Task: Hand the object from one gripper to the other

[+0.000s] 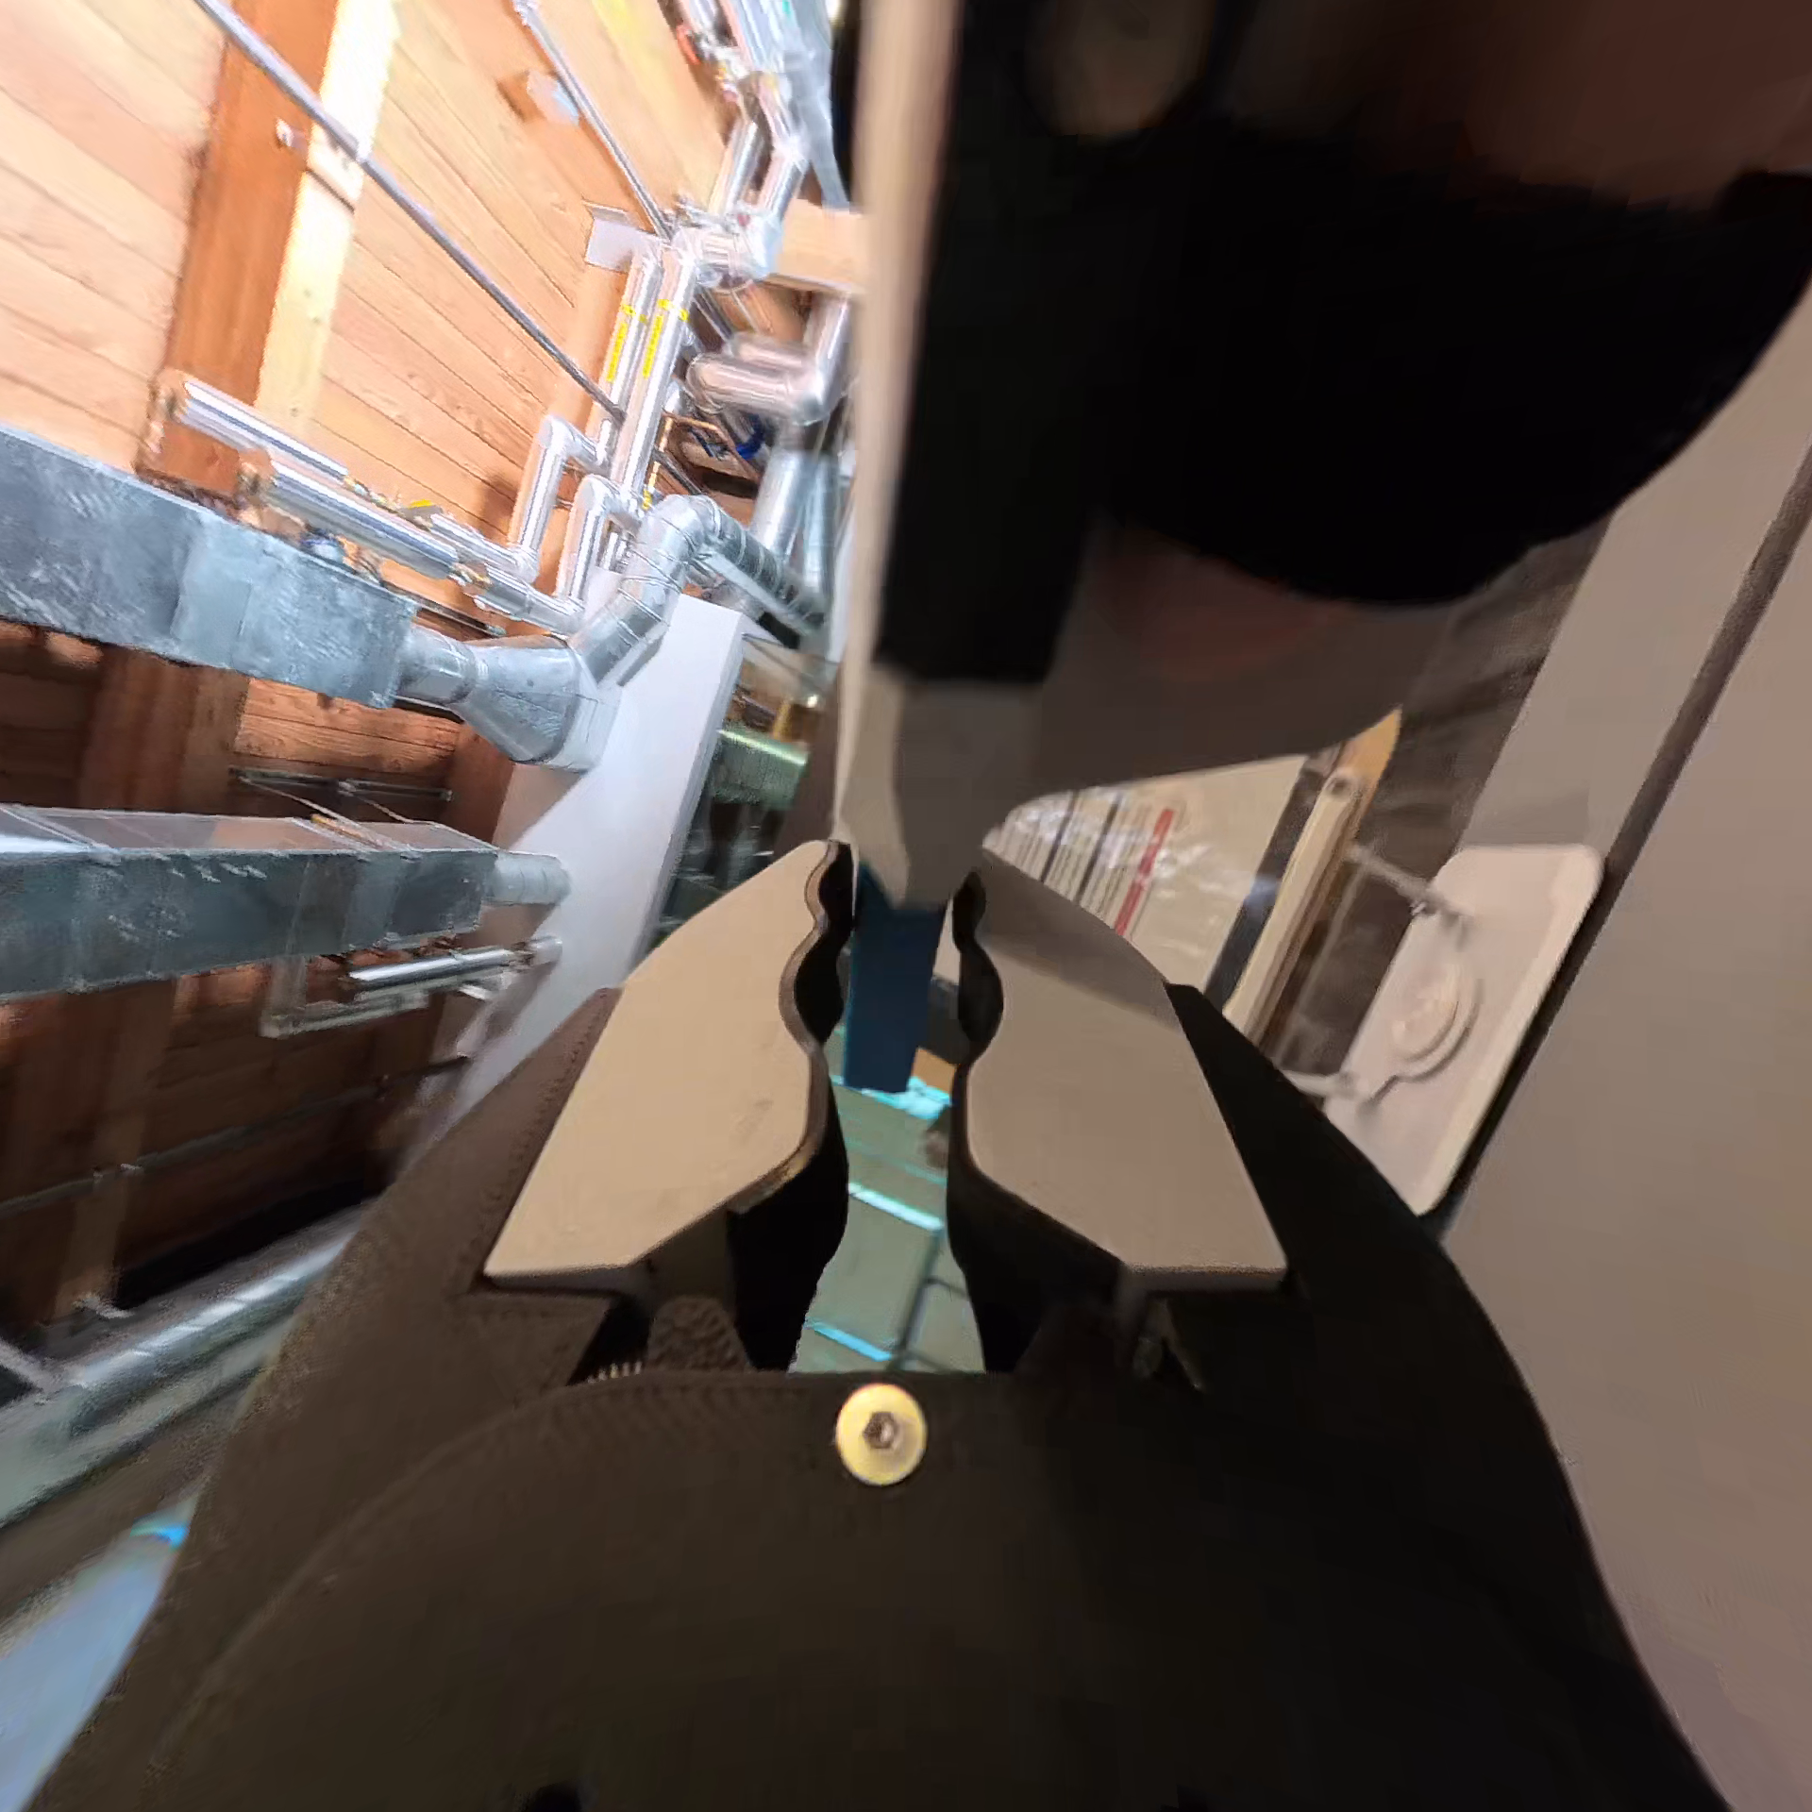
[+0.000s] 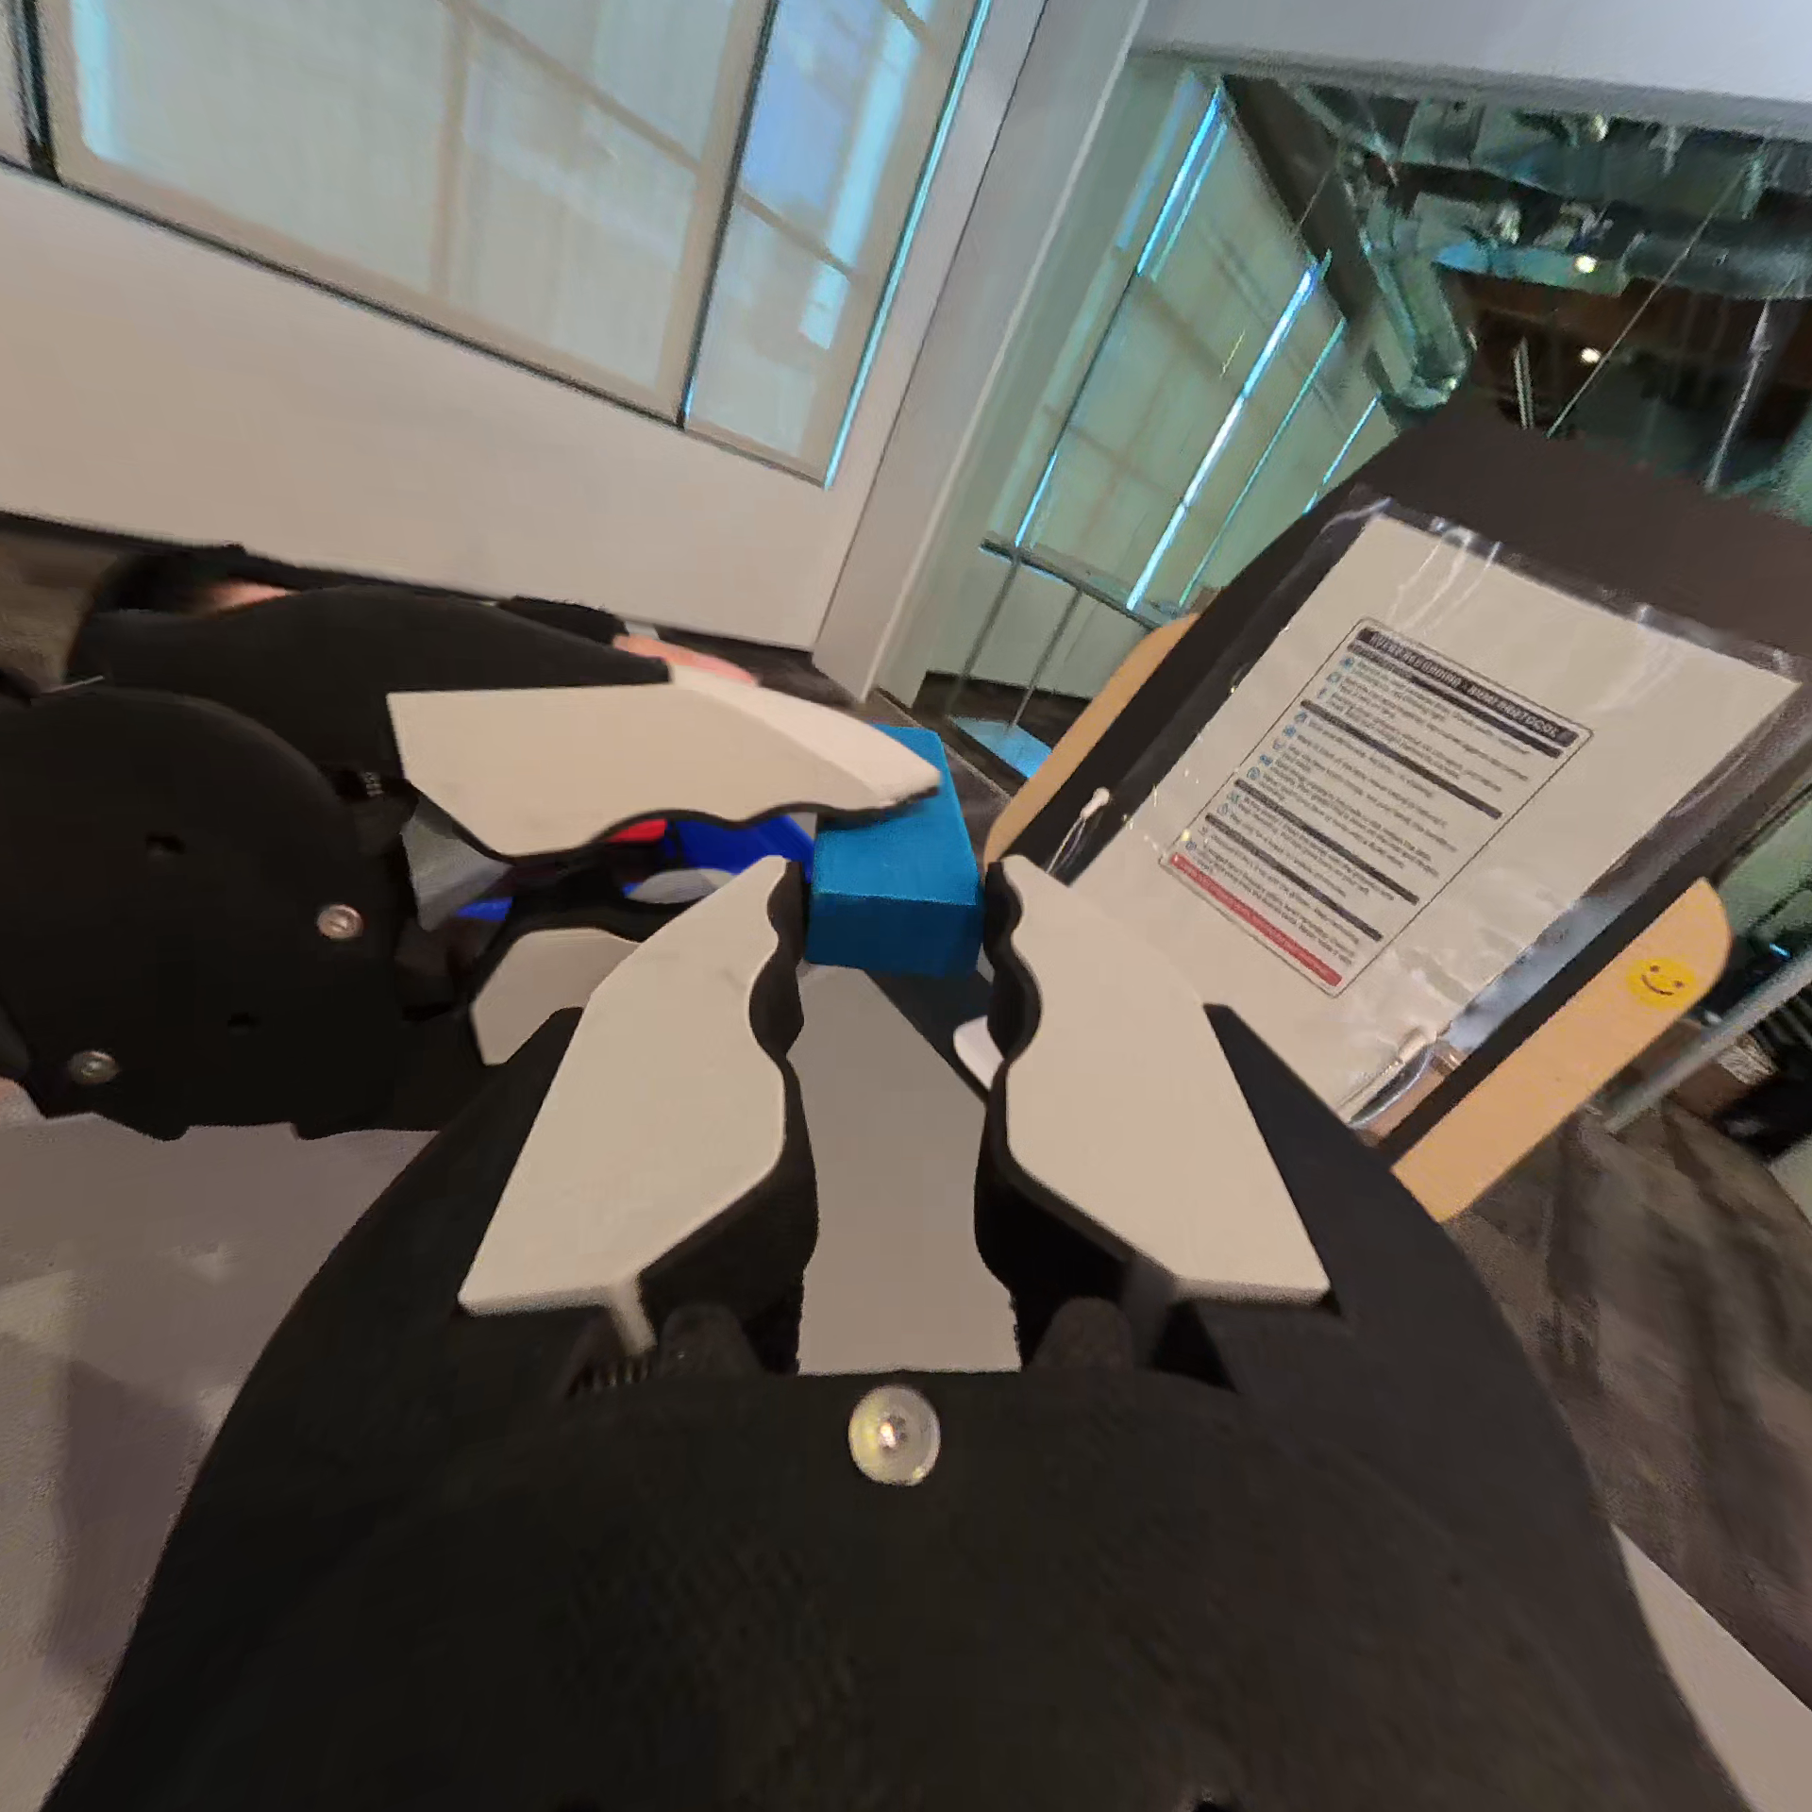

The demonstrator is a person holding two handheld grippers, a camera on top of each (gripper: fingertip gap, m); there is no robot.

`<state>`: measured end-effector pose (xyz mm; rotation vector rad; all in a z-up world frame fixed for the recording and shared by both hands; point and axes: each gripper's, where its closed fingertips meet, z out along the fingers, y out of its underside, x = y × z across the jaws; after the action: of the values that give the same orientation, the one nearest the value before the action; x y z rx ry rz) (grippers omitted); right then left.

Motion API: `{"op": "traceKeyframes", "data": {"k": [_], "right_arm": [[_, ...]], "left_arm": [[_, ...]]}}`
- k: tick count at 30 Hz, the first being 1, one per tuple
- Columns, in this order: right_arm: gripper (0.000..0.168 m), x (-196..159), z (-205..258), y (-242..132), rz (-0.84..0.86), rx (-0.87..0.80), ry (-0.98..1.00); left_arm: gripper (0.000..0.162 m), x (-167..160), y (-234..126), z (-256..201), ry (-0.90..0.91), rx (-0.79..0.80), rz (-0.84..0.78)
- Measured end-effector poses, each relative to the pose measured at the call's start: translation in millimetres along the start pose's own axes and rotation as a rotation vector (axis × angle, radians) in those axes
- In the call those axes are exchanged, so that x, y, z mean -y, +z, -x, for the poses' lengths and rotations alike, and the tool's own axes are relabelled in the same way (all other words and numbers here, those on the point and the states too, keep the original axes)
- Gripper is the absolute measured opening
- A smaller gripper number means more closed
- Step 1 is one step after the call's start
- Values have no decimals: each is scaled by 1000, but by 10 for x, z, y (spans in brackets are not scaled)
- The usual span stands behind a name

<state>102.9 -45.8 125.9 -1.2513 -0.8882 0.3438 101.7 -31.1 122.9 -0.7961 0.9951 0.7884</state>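
A blue block point(image 2: 897, 902) is held in the air between both grippers. My right gripper point(image 2: 892, 887) has its two fingertips against the block's left and right sides. My left gripper comes in from the left of the right wrist view; its upper finger point(image 2: 686, 755) lies on top of the block and its lower finger is mostly hidden. In the left wrist view my left gripper point(image 1: 902, 892) is closed on the narrow blue block point(image 1: 887, 990). The right gripper's finger point(image 1: 931, 765) reaches down from above and covers the block's top.
A black board carrying a laminated sheet point(image 2: 1373, 833) leans close on the right. A grey tabletop point(image 2: 127, 1324) lies below. Glass partitions point(image 2: 1177, 392) stand behind. The left wrist view looks up at silver ceiling pipes point(image 1: 637, 392) and wood panels. My left and right fingertips are right by each other.
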Motion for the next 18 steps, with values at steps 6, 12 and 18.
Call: {"op": "traceKeyframes", "data": {"k": [6,12,18], "right_arm": [[36,474,-304,-447,-394,-29,9],[36,645,-235,-741,-776,27,110],[36,527,137,-598,-745,-76,-238]], "left_arm": [[46,-56,-176,559,-815,-158,-94],[57,46,-331,925,-1775,-461,-466],[64,357,-289,582,-2066,-841,-433]]}}
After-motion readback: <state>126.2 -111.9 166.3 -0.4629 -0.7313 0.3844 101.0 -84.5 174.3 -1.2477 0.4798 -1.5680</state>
